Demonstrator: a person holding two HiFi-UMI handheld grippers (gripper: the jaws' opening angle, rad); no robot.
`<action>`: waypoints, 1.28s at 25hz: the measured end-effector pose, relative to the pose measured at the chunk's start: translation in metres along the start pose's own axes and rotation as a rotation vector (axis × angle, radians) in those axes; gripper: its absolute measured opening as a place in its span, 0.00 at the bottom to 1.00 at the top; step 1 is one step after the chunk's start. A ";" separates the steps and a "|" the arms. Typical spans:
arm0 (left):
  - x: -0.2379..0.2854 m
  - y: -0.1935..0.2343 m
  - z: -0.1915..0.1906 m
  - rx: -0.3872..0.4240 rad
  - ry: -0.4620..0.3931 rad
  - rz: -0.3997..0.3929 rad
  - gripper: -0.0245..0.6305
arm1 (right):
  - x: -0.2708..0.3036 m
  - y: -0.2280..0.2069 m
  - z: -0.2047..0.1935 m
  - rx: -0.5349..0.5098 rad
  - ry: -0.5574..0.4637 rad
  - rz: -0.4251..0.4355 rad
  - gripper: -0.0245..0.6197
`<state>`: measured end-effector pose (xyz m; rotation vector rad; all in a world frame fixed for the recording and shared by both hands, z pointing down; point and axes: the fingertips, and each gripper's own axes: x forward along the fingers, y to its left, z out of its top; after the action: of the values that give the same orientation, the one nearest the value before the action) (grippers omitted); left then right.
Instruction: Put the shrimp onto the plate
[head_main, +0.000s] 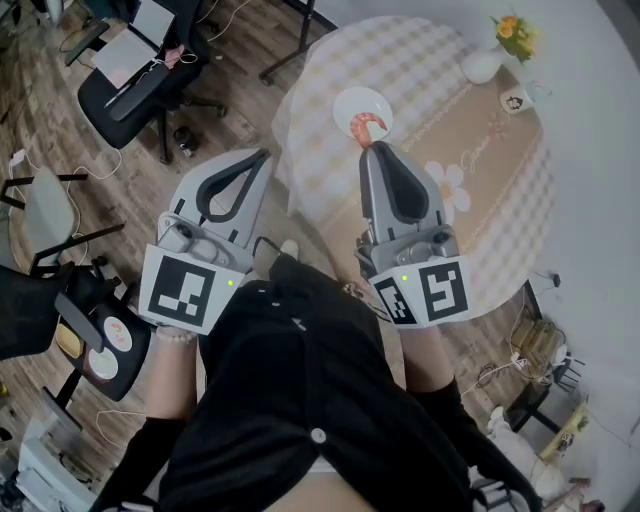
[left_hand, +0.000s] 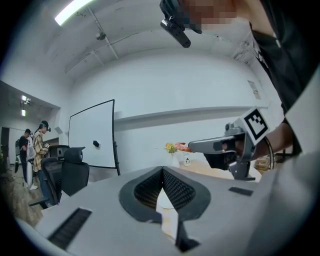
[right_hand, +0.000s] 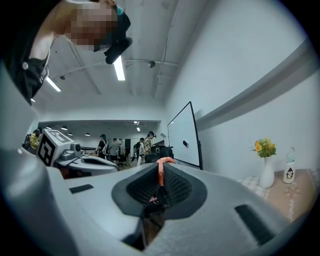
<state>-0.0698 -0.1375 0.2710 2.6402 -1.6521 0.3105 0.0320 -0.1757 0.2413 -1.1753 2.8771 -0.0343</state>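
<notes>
An orange shrimp (head_main: 368, 126) sticks out of the tips of my right gripper (head_main: 372, 147), which is shut on it. It hangs over the near rim of a white plate (head_main: 352, 103) on the round checkered table (head_main: 490, 210). In the right gripper view the shrimp (right_hand: 161, 173) is a thin orange strip pinched between the jaws of the right gripper (right_hand: 161, 165). My left gripper (head_main: 264, 154) is held off the table's left edge above the floor, its tips meeting with nothing in them. The left gripper view shows the right gripper (left_hand: 192, 146) carrying the shrimp (left_hand: 183, 147).
A white vase of yellow flowers (head_main: 490, 58) and a small mug (head_main: 515, 100) stand at the table's far side. Black office chairs (head_main: 140, 90) stand on the wooden floor to the left. A whiteboard (left_hand: 92, 135) and people stand further off.
</notes>
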 end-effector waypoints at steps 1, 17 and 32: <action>0.006 -0.002 0.001 0.005 -0.001 -0.008 0.04 | -0.001 -0.006 0.000 0.002 -0.001 -0.007 0.07; 0.054 -0.036 0.027 0.061 -0.008 -0.126 0.04 | -0.031 -0.062 0.000 0.030 -0.014 -0.141 0.07; 0.097 -0.036 0.034 0.094 -0.019 -0.284 0.04 | -0.025 -0.095 -0.006 0.051 -0.003 -0.287 0.07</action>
<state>0.0094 -0.2119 0.2579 2.9051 -1.2702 0.3639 0.1161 -0.2265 0.2512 -1.5634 2.6629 -0.1124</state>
